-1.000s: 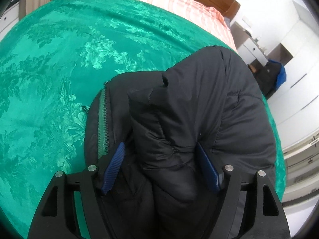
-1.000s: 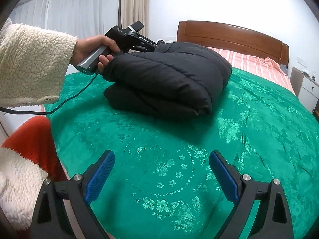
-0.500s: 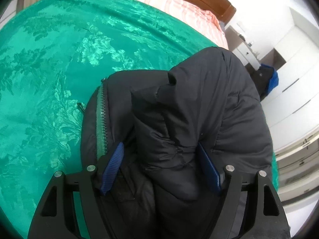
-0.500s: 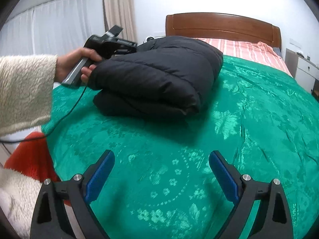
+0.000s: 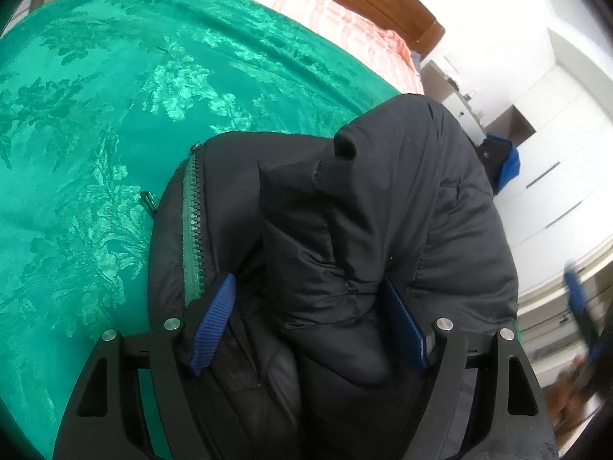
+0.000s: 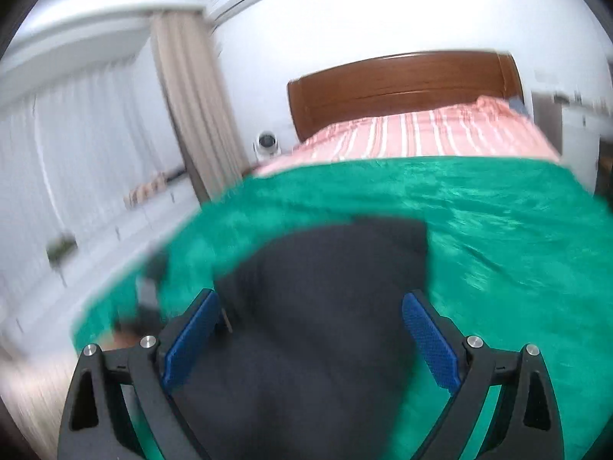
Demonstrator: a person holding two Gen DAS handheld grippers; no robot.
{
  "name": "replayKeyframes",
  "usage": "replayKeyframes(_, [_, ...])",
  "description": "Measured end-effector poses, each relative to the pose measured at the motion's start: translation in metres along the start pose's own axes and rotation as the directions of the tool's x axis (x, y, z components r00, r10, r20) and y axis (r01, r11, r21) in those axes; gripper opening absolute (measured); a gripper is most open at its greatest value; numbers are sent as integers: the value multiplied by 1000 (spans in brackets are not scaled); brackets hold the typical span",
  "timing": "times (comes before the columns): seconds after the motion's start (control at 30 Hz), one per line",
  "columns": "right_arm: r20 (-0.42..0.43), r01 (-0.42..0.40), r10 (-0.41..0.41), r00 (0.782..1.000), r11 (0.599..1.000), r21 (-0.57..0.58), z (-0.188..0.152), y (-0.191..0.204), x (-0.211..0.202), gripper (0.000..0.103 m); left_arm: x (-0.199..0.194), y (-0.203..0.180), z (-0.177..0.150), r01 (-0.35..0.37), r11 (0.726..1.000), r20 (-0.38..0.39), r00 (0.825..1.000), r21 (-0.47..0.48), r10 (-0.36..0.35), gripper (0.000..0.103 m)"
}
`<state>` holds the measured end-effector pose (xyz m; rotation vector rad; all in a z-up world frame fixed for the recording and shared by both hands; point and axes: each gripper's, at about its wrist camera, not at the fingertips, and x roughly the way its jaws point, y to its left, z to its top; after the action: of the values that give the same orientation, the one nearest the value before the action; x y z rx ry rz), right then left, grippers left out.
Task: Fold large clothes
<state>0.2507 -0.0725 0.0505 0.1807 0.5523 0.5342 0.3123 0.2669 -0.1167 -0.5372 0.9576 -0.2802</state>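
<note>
Black jacket (image 5: 364, 207) on green bedspread (image 5: 95, 134), bunched between left gripper (image 5: 310, 326) jaws, right gripper (image 6: 310, 337) jaws spread around it

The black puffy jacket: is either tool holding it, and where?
The left gripper pinches a thick fold of the black puffy jacket beside its zipper. The right gripper straddles it, fingers open.

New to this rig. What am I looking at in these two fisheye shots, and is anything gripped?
No robot arm here: a person holds a two-finger gripper in each hand, each with a fisheye camera looking along its fingers. In the left wrist view, the left gripper has a bunched fold of the black puffer jacket between its blue pads; whether it is clamped is unclear. The jacket lies folded on the green bedspread. The right wrist view is motion-blurred: the right gripper is open, with the jacket between its fingers, not pinched. Behind are a striped pink sheet and a wooden headboard.
</note>
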Motion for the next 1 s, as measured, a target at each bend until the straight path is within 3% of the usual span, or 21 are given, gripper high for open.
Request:
replayKeyframes(0.07, [-5,-48,49,999,995,83,21,7,41,100,1,1,0,9,1000,1,1000,-3,-9,80])
replayKeyframes(0.13, [-36,-43,48,998,992,122,26,13,91,100,1,3,0,17,1000,-1,1000,-2,-17,80])
replayKeyframes(0.27, [-152,60,-38,988,988,141,-7,0,171,102,1,7,2,28,1000,11,1000,-3,-28,80])
replayKeyframes(0.33, [-140,70,-50,989,987,142,-17,-9,185,103,4,12,4,49,999,21,999,-21,-49,80])
replayKeyframes(0.73, [-168,222,-222,960,975,-20,-45,-4,218,103,22,3,0,-39,999,74,997,31,37,81])
replayKeyframes(0.87, [-218,163,-154,964,986,25,-29,-10,205,103,-10,-6,8,-51,999,1,999,-2,51,81])
replayKeyframes(0.93, [-261,114,-89,961,990,81,-14,-18,180,103,-51,-4,9,-13,1000,51,999,6,13,91])
replayKeyframes(0.97, [-260,96,-62,964,988,118,-8,-21,165,103,-66,0,7,-15,1000,75,997,12,14,101])
replayKeyframes(1.0, [-245,74,-34,969,985,154,-2,-26,149,103,-79,7,6,-28,999,94,995,18,27,103])
